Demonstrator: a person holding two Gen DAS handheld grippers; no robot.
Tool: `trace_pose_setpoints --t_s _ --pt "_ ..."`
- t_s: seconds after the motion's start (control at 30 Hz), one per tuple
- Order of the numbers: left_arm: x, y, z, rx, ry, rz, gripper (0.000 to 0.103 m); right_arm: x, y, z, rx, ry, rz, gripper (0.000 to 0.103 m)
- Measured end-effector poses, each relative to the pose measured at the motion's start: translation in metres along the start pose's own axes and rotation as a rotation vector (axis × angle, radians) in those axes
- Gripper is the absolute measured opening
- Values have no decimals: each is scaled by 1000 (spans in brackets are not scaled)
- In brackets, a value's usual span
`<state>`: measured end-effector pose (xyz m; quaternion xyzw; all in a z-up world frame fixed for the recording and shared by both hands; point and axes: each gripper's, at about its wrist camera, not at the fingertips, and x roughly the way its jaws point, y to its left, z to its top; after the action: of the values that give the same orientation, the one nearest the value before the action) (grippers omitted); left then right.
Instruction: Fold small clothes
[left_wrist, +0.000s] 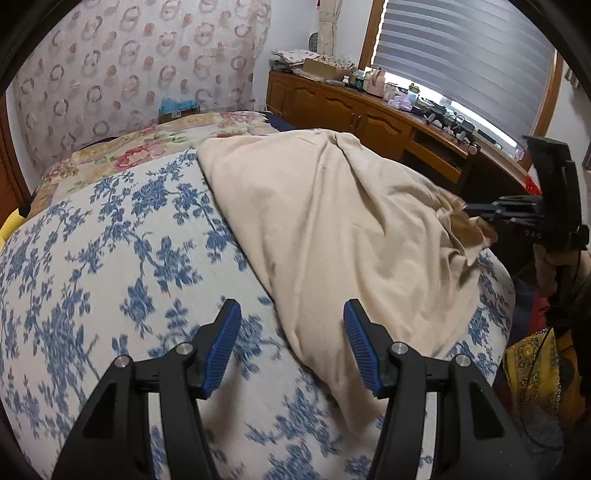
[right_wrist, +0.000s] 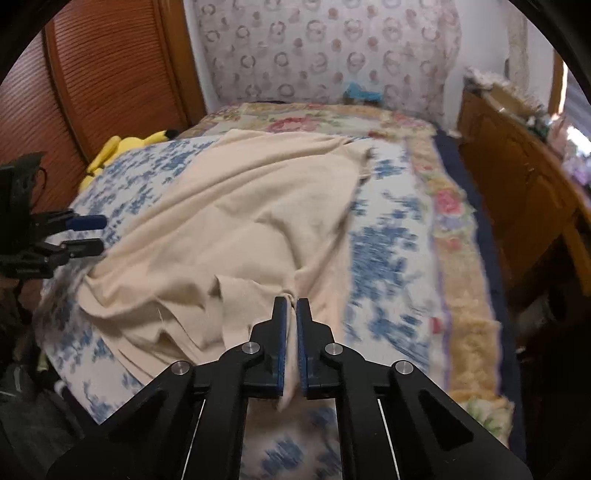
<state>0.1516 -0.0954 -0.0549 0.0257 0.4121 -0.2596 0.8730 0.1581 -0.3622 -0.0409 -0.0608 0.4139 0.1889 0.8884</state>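
Cream garment (right_wrist: 229, 221) edge is pinched in the right gripper (right_wrist: 291, 306); draw it flat over the bed (right_wrist: 388, 240) before closing the half-open, empty left gripper (left_wrist: 291, 314).

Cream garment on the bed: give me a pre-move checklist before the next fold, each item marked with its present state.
1. Right gripper shut on the cream garment: ok, cloth is pinched between its pads.
2. Left gripper gripping the garment: not ok, it is open with the garment's edge only near one finger.
3. Garment spread flat: not ok, it is bunched and creased near the right gripper.
4. Garment fully on the blue floral bedspread: cannot tell, the near edge is hidden.
5. Yellow plush toy apart from the garment: ok.
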Motion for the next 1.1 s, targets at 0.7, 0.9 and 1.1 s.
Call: trace_pose_setpoints --t_s 0.7,0.9,1.1 --pt "1 -19 -41 -14 65 -21 57 -20 19 -16 36 -172 13 35" --pt "2 -20 -40 -14 68 -23 57 11 36 -12 -9 -106 -3 7" --pt "2 -22 -42 -13 69 -38 57 -29 9 -35 62 -170 -18 0"
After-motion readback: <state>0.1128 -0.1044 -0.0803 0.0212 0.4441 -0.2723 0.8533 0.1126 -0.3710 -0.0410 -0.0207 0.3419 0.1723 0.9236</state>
